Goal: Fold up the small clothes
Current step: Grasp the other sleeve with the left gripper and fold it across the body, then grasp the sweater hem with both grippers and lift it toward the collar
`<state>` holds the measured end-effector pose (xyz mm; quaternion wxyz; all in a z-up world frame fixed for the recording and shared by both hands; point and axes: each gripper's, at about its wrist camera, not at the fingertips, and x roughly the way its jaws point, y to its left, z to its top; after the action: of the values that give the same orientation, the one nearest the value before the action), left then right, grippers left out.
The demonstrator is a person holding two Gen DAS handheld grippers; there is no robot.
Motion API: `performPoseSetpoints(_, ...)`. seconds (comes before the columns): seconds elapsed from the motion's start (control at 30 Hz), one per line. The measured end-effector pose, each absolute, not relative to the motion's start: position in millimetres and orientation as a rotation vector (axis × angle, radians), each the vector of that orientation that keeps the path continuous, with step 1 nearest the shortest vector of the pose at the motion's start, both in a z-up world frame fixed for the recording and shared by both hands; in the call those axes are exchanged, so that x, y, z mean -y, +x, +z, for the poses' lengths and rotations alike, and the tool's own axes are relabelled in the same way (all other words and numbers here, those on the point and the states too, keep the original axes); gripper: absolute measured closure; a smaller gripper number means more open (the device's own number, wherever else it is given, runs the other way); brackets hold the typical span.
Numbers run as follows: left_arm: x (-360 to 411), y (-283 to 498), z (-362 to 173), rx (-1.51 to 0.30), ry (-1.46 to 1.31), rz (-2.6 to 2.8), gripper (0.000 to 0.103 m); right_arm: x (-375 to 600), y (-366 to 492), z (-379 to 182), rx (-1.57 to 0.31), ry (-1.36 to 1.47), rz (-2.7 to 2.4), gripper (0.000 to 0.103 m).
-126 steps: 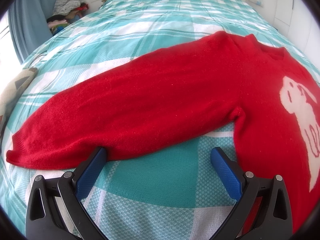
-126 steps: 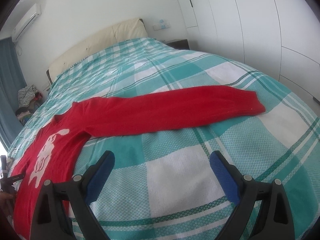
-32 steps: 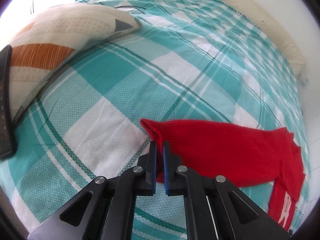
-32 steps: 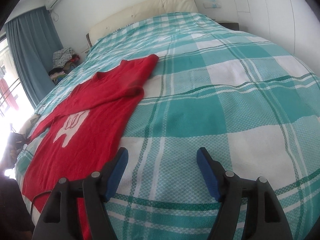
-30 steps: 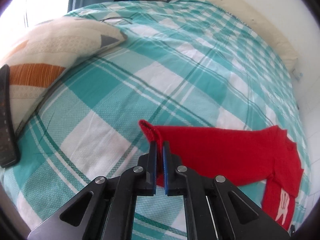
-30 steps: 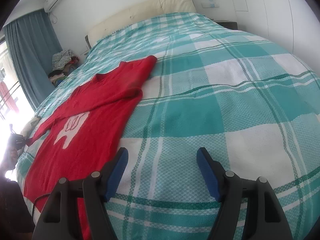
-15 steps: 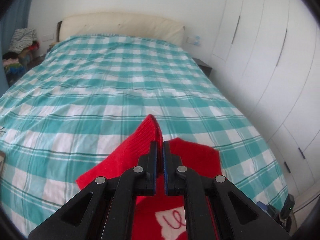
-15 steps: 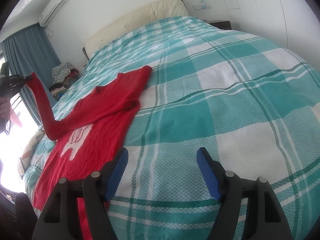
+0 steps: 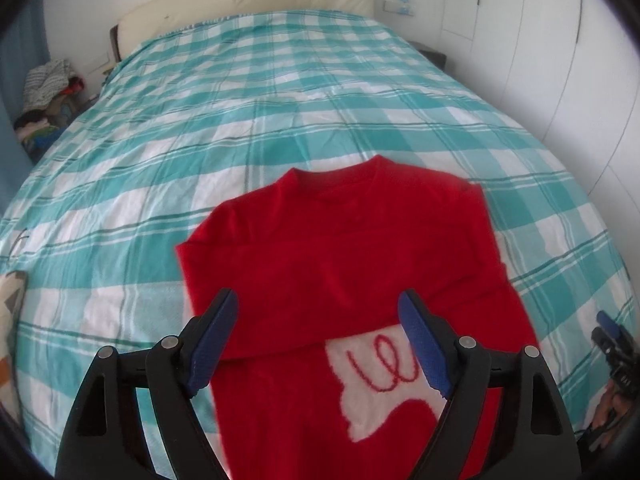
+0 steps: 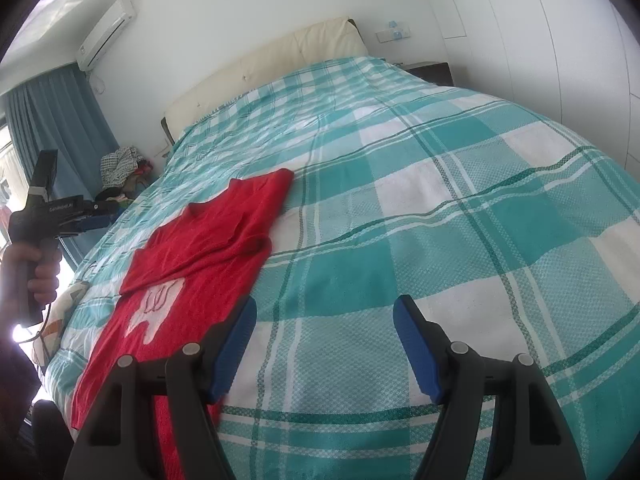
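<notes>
Red sweater [image 9: 348, 248] lying flat on the teal-and-white checked bedspread [image 9: 280, 92], collar toward the headboard [image 9: 248, 4], hem toward the foot edge of the bed. Both sleeves are folded across the chest, the lower one covering the top of the white motif [image 9: 380, 380]. Left gripper [image 9: 318, 344] hovers above the sweater, fingers released and spread wide, holding nothing. Right gripper [image 10: 324, 344], likewise spread and empty, sits over bare bedspread just beside the sweater's right edge.

Both tongs, left [image 9: 318, 338] and right [image 10: 324, 348], gape wide.
</notes>
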<state>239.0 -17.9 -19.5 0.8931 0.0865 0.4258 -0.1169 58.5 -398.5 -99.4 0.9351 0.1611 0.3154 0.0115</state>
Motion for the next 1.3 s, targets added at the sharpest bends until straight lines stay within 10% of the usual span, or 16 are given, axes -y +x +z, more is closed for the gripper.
performPoseSetpoints(1.3, -69, 124, -27, -0.817, 0.168, -0.047, 0.007, 289, 43, 3, -0.665, -0.369, -0.194, 0.023)
